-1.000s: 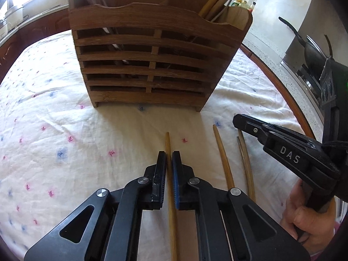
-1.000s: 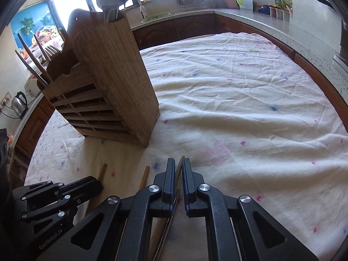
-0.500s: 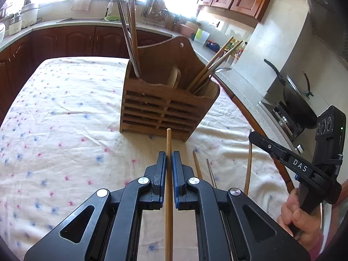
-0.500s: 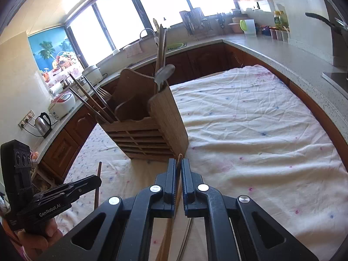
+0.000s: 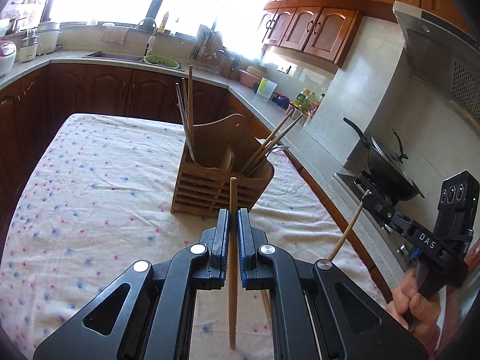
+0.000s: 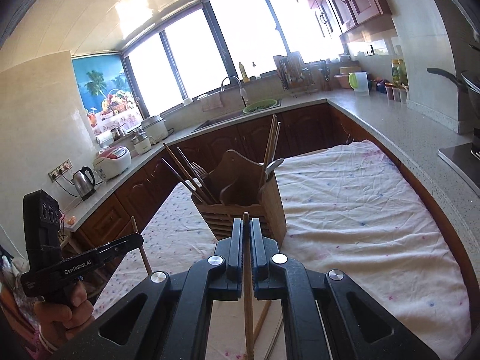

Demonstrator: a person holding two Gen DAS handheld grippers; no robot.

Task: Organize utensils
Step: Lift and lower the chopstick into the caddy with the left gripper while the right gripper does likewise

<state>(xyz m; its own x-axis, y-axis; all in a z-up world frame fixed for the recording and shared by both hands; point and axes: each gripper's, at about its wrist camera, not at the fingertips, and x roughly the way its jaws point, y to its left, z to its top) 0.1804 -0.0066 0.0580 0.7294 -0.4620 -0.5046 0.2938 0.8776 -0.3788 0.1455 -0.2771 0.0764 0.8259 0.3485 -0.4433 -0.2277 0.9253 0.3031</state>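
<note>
Two claws each clench one chopstick above the cloth-covered surface [image 5: 99, 186]. Left claw [image 5: 233, 234] pinches a chopstick [image 5: 232, 270] pointing ahead at the holder [image 5: 216, 189], which stands straight beyond its tips. Only the right view shows a fork [image 6: 199, 168] among the holder's sticks. Right claw [image 6: 246, 240] grips its chopstick [image 6: 247, 294]; loose sticks [image 6: 261, 321] lie under it, half hidden by the fingers. A wok [image 5: 387, 165] sits far right.

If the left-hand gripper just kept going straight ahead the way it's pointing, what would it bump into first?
Probably the wooden utensil holder. The left gripper points at its slatted front, and the chopstick it grips would likely touch first. Depth is hard to judge, though.
</note>
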